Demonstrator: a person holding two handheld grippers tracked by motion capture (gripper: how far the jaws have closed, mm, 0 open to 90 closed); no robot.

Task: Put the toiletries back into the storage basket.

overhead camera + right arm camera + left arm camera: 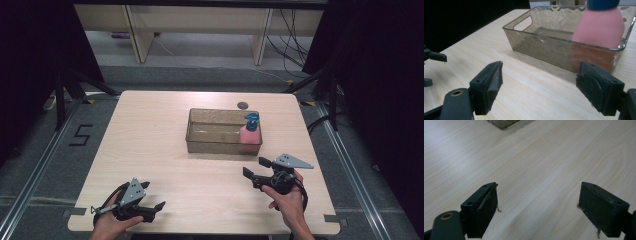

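A pink pump bottle with a blue top (pixel 250 131) (pixel 599 27) stands upright in the right end of a clear brownish bin (pixel 200 131) (pixel 541 48) on the wooden table. My right gripper (pixel 256 167) (pixel 537 86) hovers just in front of the bin's near right corner, jaws wide apart with nothing between them. My left gripper (pixel 152 196) (pixel 537 206) rests low at the table's front left, also open and empty, pointing across bare wood. In the right gripper view the left gripper's fingertips (pixel 436 57) show at the far left edge.
A small dark round disc (pixel 243 105) lies on the table behind the bin. The bin's corner (pixel 504 123) peeks in at the top of the left gripper view. Desk legs and cables stand on the floor beyond the table's far edge.
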